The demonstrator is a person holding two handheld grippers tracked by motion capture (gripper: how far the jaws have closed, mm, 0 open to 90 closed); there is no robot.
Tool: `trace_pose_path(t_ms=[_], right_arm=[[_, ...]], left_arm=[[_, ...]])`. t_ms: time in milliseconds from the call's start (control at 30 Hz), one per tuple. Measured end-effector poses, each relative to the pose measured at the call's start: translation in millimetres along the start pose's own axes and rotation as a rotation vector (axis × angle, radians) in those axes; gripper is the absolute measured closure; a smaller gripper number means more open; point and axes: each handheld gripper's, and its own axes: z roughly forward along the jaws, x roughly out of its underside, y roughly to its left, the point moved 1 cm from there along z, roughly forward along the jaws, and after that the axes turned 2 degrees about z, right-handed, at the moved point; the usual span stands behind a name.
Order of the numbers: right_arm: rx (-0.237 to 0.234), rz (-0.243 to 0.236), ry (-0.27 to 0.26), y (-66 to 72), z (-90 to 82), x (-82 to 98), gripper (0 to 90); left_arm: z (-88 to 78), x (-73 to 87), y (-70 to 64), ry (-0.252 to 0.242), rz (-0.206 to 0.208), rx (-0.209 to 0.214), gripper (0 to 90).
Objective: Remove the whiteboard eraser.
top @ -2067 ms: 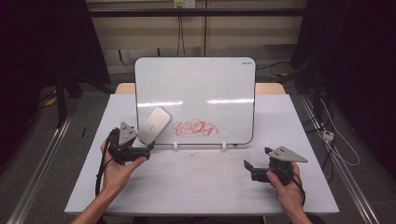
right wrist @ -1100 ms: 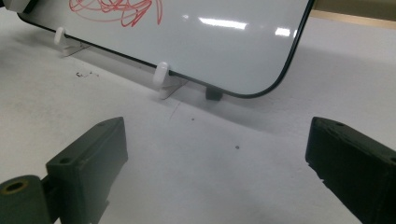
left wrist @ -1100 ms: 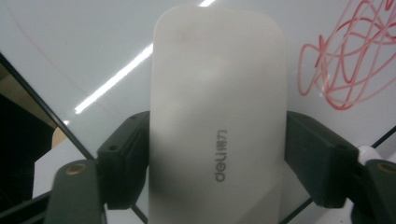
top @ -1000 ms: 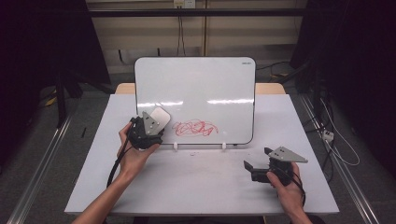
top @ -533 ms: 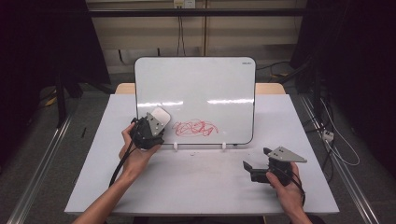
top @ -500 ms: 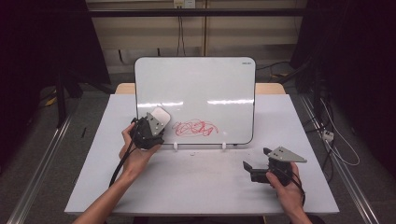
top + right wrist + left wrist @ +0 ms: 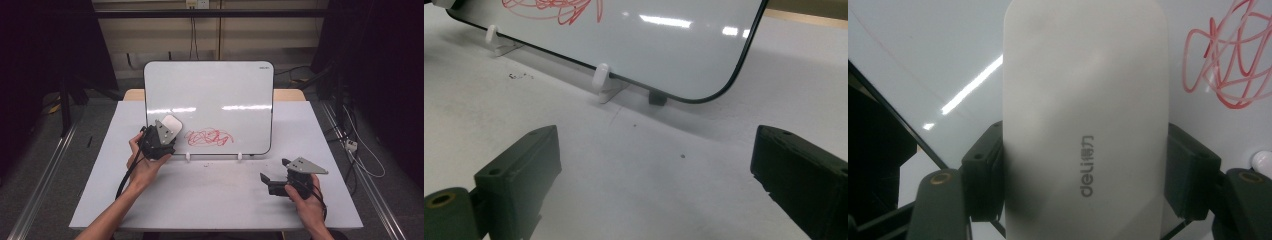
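Currently left hand-held gripper [image 7: 161,137] clamped on eraser [image 7: 1083,115], both pads against its sides, jaws just closed. Eraser flat on whiteboard [image 7: 210,90], long axis upward, scribble [image 7: 210,137] just right. Right hand-held gripper [image 7: 274,182] open, empty, farther from scribble.

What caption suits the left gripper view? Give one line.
Left gripper clamps a white eraser against the whiteboard, beside red scribbles.

White table [image 7: 215,205], under the right gripper [image 7: 274,171]; loose floor cables [image 7: 361,156], to its right; wall socket [image 7: 196,4], far ahead.
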Motion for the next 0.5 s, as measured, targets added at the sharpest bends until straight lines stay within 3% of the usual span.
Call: trace_pose_path(t_ms=[233, 333, 500], right_arm=[[0.004, 0.003, -0.001, -0.3, -1.2, 0.2, 6.0], [0.005, 0.005, -0.001, -0.4, -1.7, 0.2, 6.0], [0.004, 0.005, -0.002, -0.3, -1.7, 0.1, 6.1]], left_arm=[[-0.8, 0.7, 3.2, -0.004, -0.013, 0.03, 31.1], [-1.2, 1.1, 3.9, -0.015, -0.041, 0.045, 31.1], [-1.7, 1.6, 5.3, -0.012, -0.032, 0.053, 31.2]])
